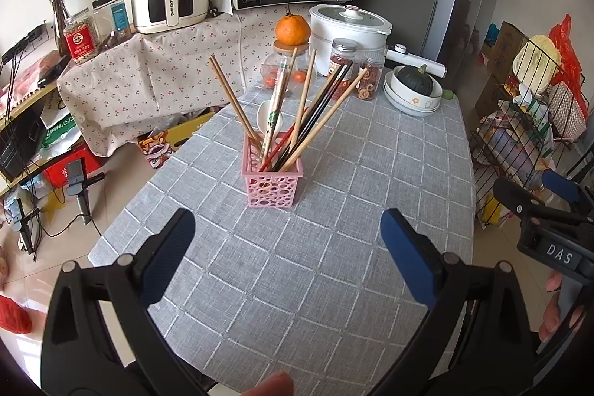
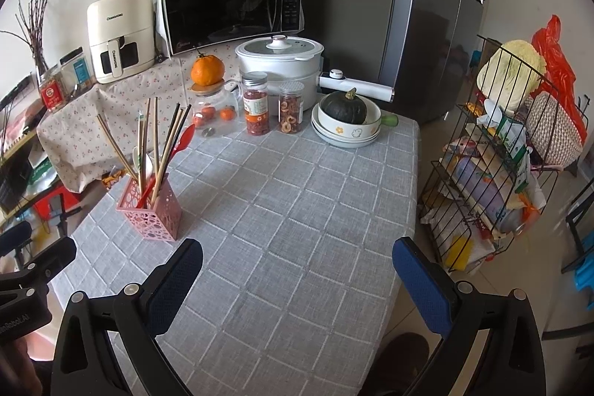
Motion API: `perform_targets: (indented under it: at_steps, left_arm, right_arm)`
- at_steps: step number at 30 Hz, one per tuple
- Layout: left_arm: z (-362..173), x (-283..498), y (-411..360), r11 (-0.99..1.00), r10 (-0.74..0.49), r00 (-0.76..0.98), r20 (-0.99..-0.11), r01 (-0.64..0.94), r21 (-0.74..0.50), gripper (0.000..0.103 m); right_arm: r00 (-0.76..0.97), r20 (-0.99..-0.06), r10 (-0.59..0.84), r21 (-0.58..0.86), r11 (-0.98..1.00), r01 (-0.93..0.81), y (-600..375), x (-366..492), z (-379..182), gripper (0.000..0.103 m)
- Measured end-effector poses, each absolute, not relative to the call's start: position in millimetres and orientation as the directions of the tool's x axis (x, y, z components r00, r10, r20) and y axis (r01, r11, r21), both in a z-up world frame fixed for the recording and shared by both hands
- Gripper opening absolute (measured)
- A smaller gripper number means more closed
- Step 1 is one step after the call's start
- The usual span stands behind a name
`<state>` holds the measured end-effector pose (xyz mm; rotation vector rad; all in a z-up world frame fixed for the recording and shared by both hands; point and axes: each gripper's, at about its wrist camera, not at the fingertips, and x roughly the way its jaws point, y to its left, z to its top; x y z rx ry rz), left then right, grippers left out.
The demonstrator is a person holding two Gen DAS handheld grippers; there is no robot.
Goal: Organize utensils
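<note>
**Q:** What are your two tongs doing?

**A:** My left gripper (image 1: 287, 232) hangs over the near part of a table covered with a grey cloth checked in white lines (image 1: 334, 247). Its blue-padded fingers (image 1: 406, 258) stand wide apart with nothing between them. My right gripper (image 2: 297, 270) is the same: spread wide, empty, above the cloth toward the table's right side. From the left camera, the right gripper shows at the far right edge, off the table's side.

**Q:** Where are the utensils?

**A:** They stand together in a small pink square plastic basket with round cut-out holes (image 1: 272, 186), upright on the cloth. In the left view it sits straight ahead, beyond the fingertips; in the right view it is near the table's left edge. Fanning out of it are pale wooden chopsticks (image 1: 230, 99), dark black chopsticks (image 1: 319, 114), a red plastic spoon (image 2: 182, 140) and a white ceramic spoon (image 1: 269, 115).

**Q:** What lies behind?

**A:** At the table's far end: a white electric pot with a glass lid (image 2: 280, 62), two clear jars of dried snacks (image 2: 256, 106), an orange fruit (image 1: 292, 29) resting on a glass jar's lid, and a dark green squash in stacked white bowls (image 2: 343, 108).
</note>
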<state>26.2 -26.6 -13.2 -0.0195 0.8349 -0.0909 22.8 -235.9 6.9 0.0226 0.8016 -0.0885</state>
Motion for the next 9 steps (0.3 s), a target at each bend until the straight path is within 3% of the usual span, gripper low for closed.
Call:
perform_targets:
  at_steps: [9]
  left_arm:
    - [-12.5, 26.9, -25.8, 0.995, -0.092, 0.664, -0.742, 0.078, -0.054, 0.100]
  right_arm:
    - [0.689, -0.722, -0.064, -0.005, 0.996, 0.086, -235.3, 23.0, 4.1, 0.103]
